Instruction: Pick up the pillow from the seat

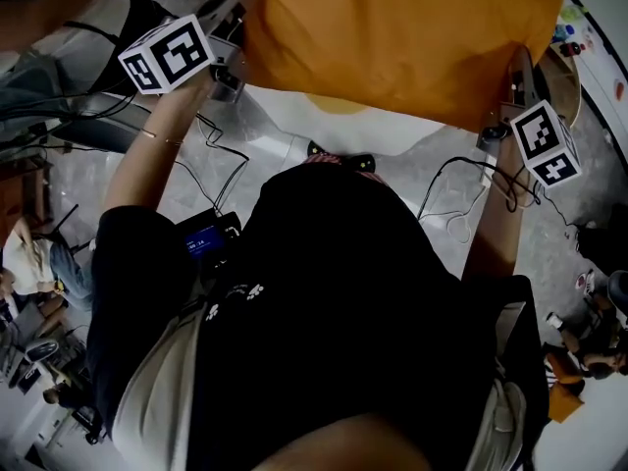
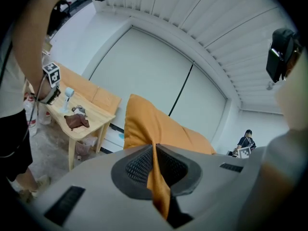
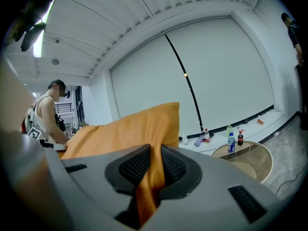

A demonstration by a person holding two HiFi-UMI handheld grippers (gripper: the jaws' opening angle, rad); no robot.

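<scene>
While the orange pillow hangs in the air in front of the person, it spans the top of the head view from one gripper to the other, and its lower edge is above a white rounded surface and the grey floor. At its left edge, the left gripper pinches a fold of the cover. The left gripper view shows this gripper nearly closed, with a thin strip of orange fabric pressed between the dark ribbed pads and the pillow rising beyond. At its right edge, the right gripper grips in the same way. In the right gripper view the gripper is closed narrowly on a somewhat thicker fold, and the pillow extends away to the left. Beyond the pillow, the left gripper view shows a wooden bench carrying a brown item. The right gripper view shows a low round bench and bottles near the wall.
</scene>
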